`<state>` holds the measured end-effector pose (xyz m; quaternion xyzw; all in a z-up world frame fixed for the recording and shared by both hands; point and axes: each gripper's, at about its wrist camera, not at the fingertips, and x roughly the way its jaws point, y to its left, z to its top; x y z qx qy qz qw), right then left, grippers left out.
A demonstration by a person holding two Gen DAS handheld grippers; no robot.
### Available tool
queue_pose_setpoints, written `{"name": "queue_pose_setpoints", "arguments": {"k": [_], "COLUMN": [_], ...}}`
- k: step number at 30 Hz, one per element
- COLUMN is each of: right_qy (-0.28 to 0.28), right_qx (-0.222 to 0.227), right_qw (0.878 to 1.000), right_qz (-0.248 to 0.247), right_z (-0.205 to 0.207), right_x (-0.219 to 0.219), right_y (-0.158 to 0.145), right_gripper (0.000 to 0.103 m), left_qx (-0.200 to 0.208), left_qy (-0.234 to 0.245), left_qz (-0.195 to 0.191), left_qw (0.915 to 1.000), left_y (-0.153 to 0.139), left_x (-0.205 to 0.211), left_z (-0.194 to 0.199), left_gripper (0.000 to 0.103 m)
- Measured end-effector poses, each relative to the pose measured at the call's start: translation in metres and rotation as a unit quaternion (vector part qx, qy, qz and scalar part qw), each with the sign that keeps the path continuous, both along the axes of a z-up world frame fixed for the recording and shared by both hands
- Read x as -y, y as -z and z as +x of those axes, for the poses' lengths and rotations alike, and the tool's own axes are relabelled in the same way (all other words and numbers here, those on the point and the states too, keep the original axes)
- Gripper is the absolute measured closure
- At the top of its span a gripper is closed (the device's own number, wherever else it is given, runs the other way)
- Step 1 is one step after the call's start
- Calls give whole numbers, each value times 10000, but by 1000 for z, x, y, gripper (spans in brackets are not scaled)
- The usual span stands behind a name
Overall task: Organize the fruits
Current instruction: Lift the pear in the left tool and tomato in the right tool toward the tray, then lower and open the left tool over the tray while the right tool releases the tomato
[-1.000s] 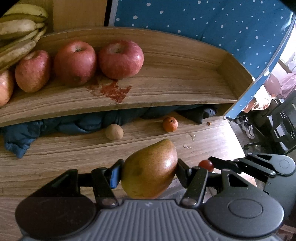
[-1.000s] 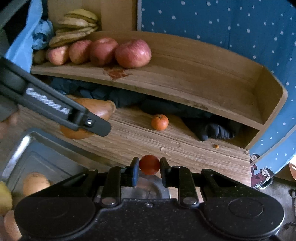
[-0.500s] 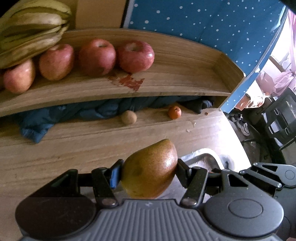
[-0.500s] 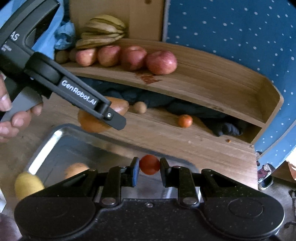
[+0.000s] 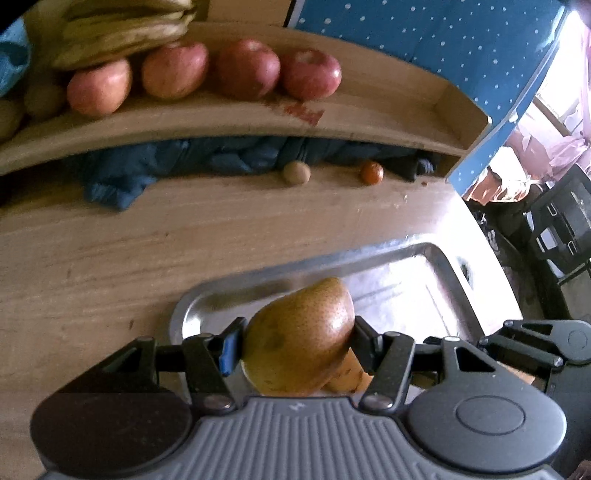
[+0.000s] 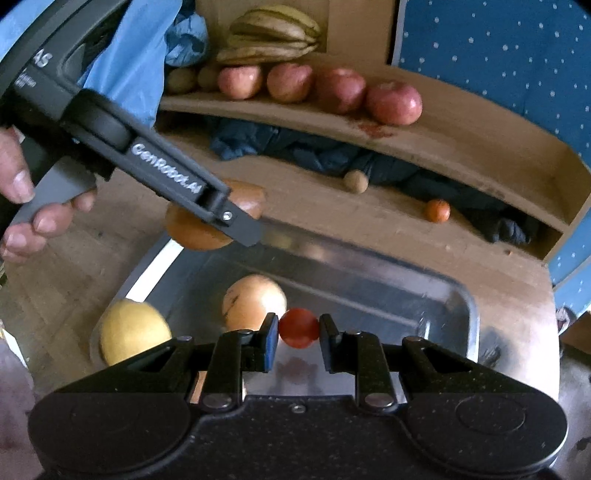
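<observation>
Both hands loaded over the metal tray (image 6: 458, 295)! Left gripper (image 5: 297, 341) clamped on a russet pear (image 5: 299, 336), pads pressing both flanks, pear held over the tray's near-left corner in the left wrist view. Right gripper (image 6: 298, 328) pinched tight on a small red fruit (image 6: 298, 328), likely a cherry tomato, though too small to call for sure, hanging above the tray floor.

Already in the tray: one round tan fruit (image 6: 255, 301), perhaps an Asian pear, just behind the right gripper, and a yellow fruit (image 6: 135, 330), blurred, at the tray's left rim, hard to say whether inside or on the edge.

Up on the wooden shelf (image 6: 461, 147): four red apples (image 6: 393, 101) in a row, a bunch of bananas (image 6: 273, 31) behind them, a couple of brownish fruits at the far left end.

Still loose on the table (image 5: 110, 258): one small brown round fruit (image 5: 295, 171) and one small orange fruit (image 5: 372, 171), both against the dark blue cloth (image 5: 122, 173) under the shelf.

By the look of it, roughly midway: two pieces down, two in the air awaiting release, two strays left to fetch.
</observation>
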<state>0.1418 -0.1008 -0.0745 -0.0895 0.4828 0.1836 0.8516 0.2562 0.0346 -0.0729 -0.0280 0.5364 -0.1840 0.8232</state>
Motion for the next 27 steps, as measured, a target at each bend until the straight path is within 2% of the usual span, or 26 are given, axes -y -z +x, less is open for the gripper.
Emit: {"name": "queue_pose_setpoints", "arguments": {"k": [12, 27], "right_qy": [161, 118], "right_qx": [-431, -621], "right_qw": [9989, 9980], "right_qz": [23, -62], "right_z": [-1, -3], "right_x": [-3, -9], "right_y": [15, 18], "right_gripper": [78, 78], "left_qx": [-166, -334], "left_qy": [-42, 65], "left_qz": [40, 108], "left_qw": [9998, 9994], "left_y": [15, 25], "left_x": [-16, -15], "left_z": [-19, -26], "left_gripper": [39, 39]}}
